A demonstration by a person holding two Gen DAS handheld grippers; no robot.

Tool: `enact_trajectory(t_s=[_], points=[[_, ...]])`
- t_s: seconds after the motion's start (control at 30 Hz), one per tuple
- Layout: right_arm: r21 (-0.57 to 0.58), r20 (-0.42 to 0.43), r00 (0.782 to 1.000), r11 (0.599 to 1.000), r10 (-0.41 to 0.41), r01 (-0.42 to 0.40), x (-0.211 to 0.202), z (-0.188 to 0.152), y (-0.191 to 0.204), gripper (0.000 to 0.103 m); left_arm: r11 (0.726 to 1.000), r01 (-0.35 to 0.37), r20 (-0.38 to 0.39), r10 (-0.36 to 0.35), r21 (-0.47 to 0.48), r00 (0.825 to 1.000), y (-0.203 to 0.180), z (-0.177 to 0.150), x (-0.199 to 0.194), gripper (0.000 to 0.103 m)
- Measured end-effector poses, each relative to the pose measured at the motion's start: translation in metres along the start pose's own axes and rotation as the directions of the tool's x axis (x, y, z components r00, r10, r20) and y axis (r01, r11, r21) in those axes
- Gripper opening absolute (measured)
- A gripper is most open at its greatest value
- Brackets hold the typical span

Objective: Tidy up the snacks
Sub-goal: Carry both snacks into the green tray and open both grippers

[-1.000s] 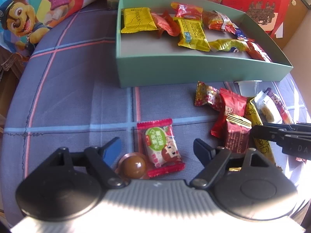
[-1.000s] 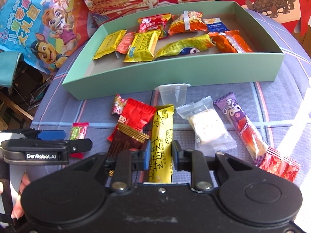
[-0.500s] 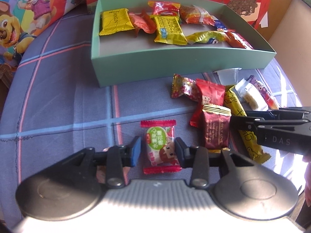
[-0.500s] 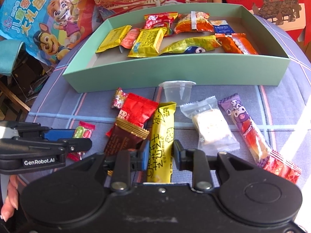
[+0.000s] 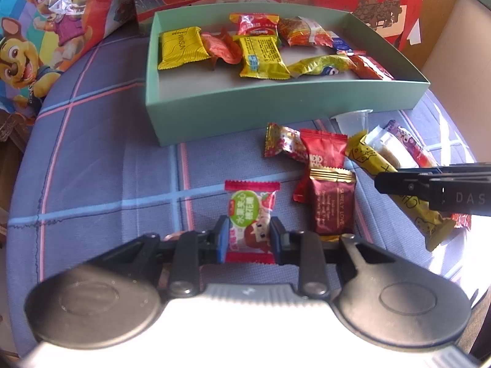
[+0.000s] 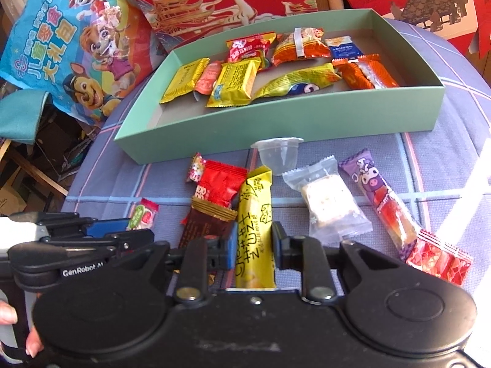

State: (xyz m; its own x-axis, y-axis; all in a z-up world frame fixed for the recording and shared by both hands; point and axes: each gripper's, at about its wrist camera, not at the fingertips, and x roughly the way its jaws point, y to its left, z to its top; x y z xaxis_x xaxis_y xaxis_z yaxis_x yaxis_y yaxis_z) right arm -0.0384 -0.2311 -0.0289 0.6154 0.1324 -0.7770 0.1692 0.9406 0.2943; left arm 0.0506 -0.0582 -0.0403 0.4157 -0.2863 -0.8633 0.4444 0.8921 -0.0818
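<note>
A small green-and-red candy (image 5: 250,205) lies on the blue checked cloth, and my left gripper (image 5: 249,239) is closing on it, the blue pads pressing its two sides. In the right wrist view that candy (image 6: 144,216) pokes out past the left gripper (image 6: 135,230). My right gripper (image 6: 253,245) is shut on the lower part of a long yellow bar (image 6: 254,208). The green box (image 5: 276,104) stands beyond both and holds several wrapped snacks, mostly yellow, red and orange.
Loose snacks lie in front of the box (image 6: 276,122): a dark red packet (image 5: 333,205), a bright red packet (image 5: 323,150), a clear jelly cup (image 6: 277,155), a white nougat (image 6: 328,205) and a purple stick (image 6: 380,199). A cartoon bag (image 6: 76,49) lies at the back left.
The left jaws have gone from wide apart to pressed on the green-and-red candy, and the left gripper has shifted a little. The right gripper has kept its hold on the yellow bar.
</note>
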Motion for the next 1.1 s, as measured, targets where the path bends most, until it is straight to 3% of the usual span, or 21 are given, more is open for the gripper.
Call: enact_trajectory(t_s=[0.47,0.6,0.8,1.1], points=[[0.013,0.046,0.998,0.999,0.050,-0.051,-0.017,0.020,0.010,0.022,0.997,0.023,0.049,-0.020,-0.068,0.999,0.015,0.011,-0.022,0.027],[0.000,0.074,0.995,0.998,0.068,-0.069,-0.014,0.046,0.023,0.022,0.998,0.009,0.094,-0.003,-0.067,0.996,0.020,0.036,-0.031,0.027],[0.005,0.106,0.989,0.995,0.102,-0.103,0.013,0.106,0.048,0.023,0.997,-0.011,0.148,0.022,-0.076,0.989,0.028,0.097,-0.026,0.027],[0.032,0.073,0.990,0.992,0.117,-0.119,0.074,0.151,0.062,0.023,0.995,-0.052,0.114,0.062,-0.088,0.992,0.051,0.140,0.015,0.027]])
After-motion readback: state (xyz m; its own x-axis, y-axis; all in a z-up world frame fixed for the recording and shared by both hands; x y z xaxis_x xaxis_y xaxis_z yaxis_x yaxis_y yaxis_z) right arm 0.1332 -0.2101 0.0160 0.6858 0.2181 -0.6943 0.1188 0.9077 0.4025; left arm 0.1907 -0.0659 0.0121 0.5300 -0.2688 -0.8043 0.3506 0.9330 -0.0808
